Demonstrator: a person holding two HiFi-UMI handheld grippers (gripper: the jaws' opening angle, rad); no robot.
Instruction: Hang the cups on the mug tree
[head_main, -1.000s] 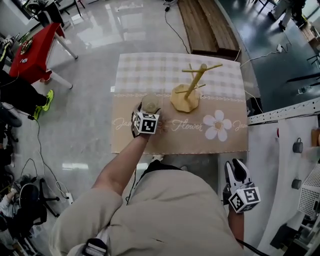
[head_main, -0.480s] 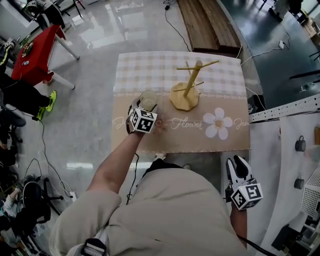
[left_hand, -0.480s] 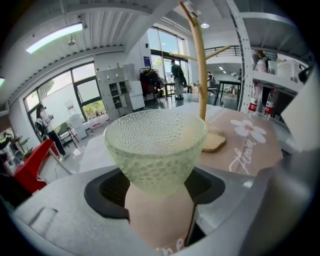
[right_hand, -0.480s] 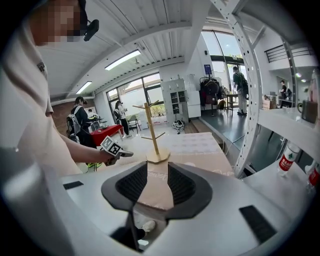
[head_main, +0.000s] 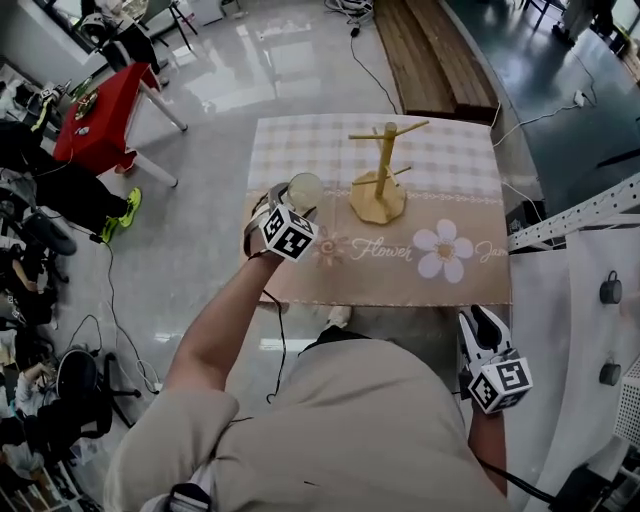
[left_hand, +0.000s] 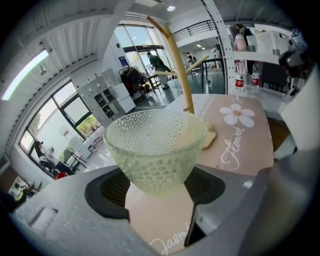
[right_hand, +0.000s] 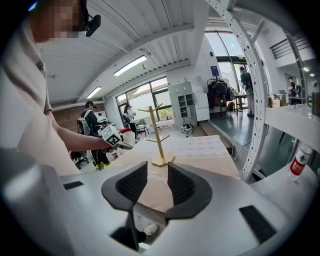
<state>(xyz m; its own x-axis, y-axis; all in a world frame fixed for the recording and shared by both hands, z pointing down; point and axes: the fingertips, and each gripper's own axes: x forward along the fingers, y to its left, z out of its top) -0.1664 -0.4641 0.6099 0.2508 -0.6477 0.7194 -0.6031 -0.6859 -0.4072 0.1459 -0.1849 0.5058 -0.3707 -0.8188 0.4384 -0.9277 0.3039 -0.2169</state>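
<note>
A clear dimpled glass cup (head_main: 305, 188) hangs in the air over the left part of the table (head_main: 400, 275), held round its bowl by my left gripper (head_main: 292, 205). Its jaws have just been closing, and the cup (left_hand: 155, 145) sits pressed between the two dark pads (left_hand: 116, 189). The wooden mug tree (head_main: 380, 175) stands upright to the right of the cup, and its pegs are bare. Beyond the cup's rim the mug tree (left_hand: 177, 65) shows again. My right gripper (head_main: 482, 325) rests low off the table's near right corner, open with nothing in it (right_hand: 157, 182).
The beige cloth has a white flower print (head_main: 443, 250) and a checked far half. A white rack (head_main: 590, 290) stands along the right. A red table (head_main: 100, 125) and cables lie on the floor to the left. A wooden bench (head_main: 430, 50) is behind the table.
My left gripper closed on the cup, then lifted it off the table while rolling its wrist. The right gripper stayed where it was.
</note>
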